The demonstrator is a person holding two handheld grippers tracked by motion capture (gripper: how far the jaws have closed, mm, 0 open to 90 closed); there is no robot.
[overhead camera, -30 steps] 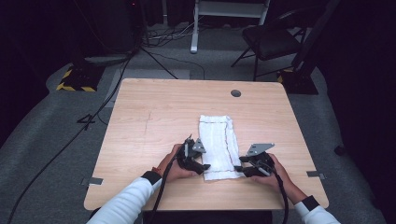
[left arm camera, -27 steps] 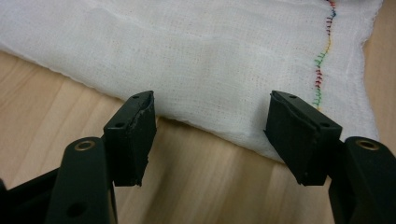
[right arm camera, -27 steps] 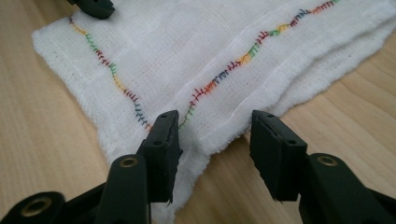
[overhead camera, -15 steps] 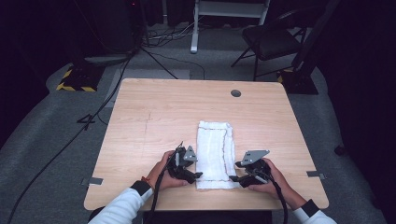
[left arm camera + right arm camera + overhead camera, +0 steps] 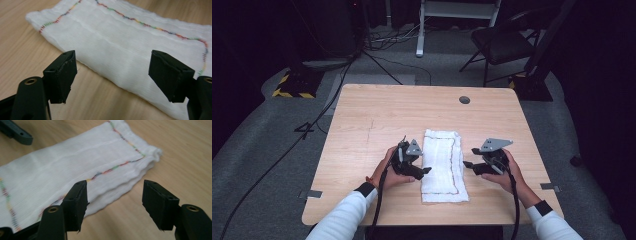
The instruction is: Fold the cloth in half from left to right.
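The folded white cloth (image 5: 443,165) lies flat on the table (image 5: 377,115). The left gripper (image 5: 424,171) and right gripper (image 5: 467,164) flank it, jaws apart and empty. The left jaws have just been opening.

You've got a light wooden table (image 5: 377,115) there, folded white cloth (image 5: 441,165) lying flat just below its dark round grommet (image 5: 464,100).

Since the earlier pictures, the left hand-held gripper (image 5: 428,170) and the right hand-held gripper (image 5: 466,164) have drawn apart from the folded white cloth with multicoloured stitched edging (image 5: 442,165), to its left and right edges near the lower centre of the frame. Both sets of jaws have just been opening, with nothing between them. The cloth now lies longer, reaching further toward the bottom of the frame.
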